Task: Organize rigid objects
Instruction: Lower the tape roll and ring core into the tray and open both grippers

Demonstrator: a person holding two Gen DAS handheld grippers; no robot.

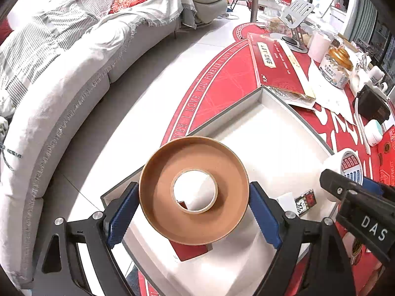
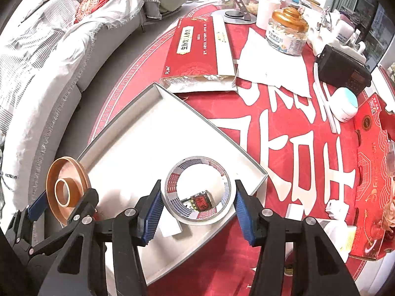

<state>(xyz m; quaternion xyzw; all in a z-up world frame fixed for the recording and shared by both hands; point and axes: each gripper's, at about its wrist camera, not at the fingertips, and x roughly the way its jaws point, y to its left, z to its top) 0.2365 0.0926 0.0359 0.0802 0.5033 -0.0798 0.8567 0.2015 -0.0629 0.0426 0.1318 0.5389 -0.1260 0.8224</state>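
Note:
My left gripper point(image 1: 193, 212) is shut on a big brown tape roll point(image 1: 158, 192), held flat above the near corner of a white shallow tray point(image 1: 259, 128); the roll also shows in the right wrist view point(image 2: 66, 172). My right gripper point(image 2: 198, 206) is shut on a white printed tape roll point(image 2: 172, 187) above the tray point(image 2: 148, 135). That roll shows in the left wrist view point(image 1: 345, 162) with the right gripper point(image 1: 355, 192). A small red-and-black box point(image 2: 201, 203) lies in the tray below, also in the left wrist view point(image 1: 306, 201). A red box point(image 1: 190, 251) lies under the brown roll.
The tray sits on a red tablecloth point(image 2: 284, 148). A long red gift box point(image 2: 197, 49), white paper point(image 2: 271, 66), a gold-lidded jar point(image 2: 287, 34), a black device point(image 2: 343, 69), a white-teal dispenser point(image 2: 345, 107) and a red carton point(image 2: 375, 172) lie beyond. A grey sofa point(image 1: 61, 98) stands left.

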